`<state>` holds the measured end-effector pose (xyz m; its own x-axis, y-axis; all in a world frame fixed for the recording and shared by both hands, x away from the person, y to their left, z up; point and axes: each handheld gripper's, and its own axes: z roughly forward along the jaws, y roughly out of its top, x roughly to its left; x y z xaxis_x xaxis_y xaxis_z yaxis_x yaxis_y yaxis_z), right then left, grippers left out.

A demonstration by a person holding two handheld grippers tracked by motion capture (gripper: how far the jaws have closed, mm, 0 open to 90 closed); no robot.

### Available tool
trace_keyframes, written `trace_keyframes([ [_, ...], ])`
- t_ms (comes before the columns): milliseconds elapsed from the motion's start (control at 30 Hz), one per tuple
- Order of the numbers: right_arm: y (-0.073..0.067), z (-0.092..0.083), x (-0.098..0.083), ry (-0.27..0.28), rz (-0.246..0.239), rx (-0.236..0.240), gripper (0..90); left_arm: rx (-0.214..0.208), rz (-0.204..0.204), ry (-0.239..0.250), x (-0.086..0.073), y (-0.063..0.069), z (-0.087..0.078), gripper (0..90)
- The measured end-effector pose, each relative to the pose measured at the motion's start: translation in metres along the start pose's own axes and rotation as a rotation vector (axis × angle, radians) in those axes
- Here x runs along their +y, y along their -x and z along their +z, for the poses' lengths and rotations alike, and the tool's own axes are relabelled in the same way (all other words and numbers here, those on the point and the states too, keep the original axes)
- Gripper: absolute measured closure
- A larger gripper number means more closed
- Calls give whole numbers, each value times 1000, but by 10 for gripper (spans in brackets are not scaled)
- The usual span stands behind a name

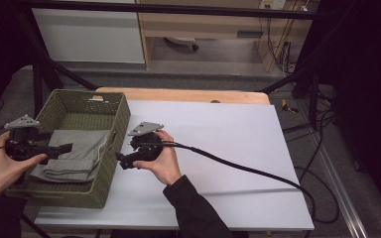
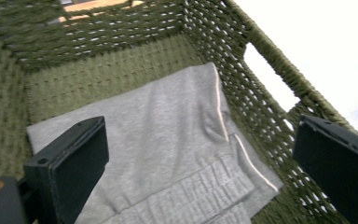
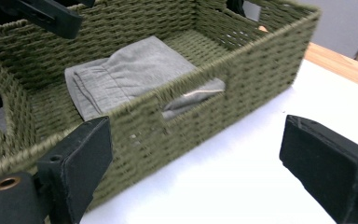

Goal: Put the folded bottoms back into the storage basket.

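A white-topped table (image 1: 228,148) with a bare wooden far edge is shown; a green woven basket (image 1: 110,163) is set on its left end, overhanging the left edge.

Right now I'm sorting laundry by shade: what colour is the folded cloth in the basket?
Light grey folded cloth; clearest in the left gripper view.

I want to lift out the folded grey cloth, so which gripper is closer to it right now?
Left. The left gripper hovers open over the grey cloth inside the basket; the right gripper sits outside the basket wall.
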<state>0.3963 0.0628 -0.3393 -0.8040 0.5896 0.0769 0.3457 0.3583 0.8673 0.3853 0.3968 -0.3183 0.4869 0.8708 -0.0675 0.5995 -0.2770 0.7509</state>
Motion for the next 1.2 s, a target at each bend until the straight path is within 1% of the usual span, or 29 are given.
trace_keyframes([
  [133, 7, -10, -8, -2, 8, -2, 101, -12, 21, -1, 1, 7, 3, 26],
  [300, 17, -24, -18, -3, 15, -13, 101, -27, 32, 6, 2, 15, 7, 27],
  [400, 24, -32, -24, -1, 31, -18, 101, -35, 36, 8, 1, 20, 10, 26],
  [567, 36, -45, -34, -3, 51, -35, 100, -64, 52, 9, 3, 30, 16, 27],
  [767, 50, -61, -45, 5, 68, -58, 100, -92, 83, 8, 6, 45, 22, 29],
  [867, 56, -68, -51, 1, 84, -57, 100, -99, 101, 5, 8, 51, 26, 29],
  [933, 60, -73, -54, 1, 87, -62, 100, -104, 105, 4, 9, 55, 28, 29],
  [967, 62, -76, -56, 2, 91, -65, 100, -115, 107, 3, 9, 57, 30, 30],
  [1067, 68, -83, -61, 3, 99, -69, 99, -126, 111, 2, 10, 64, 34, 29],
  [1133, 72, -88, -65, -4, 102, -65, 95, -132, 119, 0, 11, 67, 36, 29],
  [1200, 77, -93, -69, -9, 104, -71, 95, -140, 124, -3, 11, 70, 38, 30],
])
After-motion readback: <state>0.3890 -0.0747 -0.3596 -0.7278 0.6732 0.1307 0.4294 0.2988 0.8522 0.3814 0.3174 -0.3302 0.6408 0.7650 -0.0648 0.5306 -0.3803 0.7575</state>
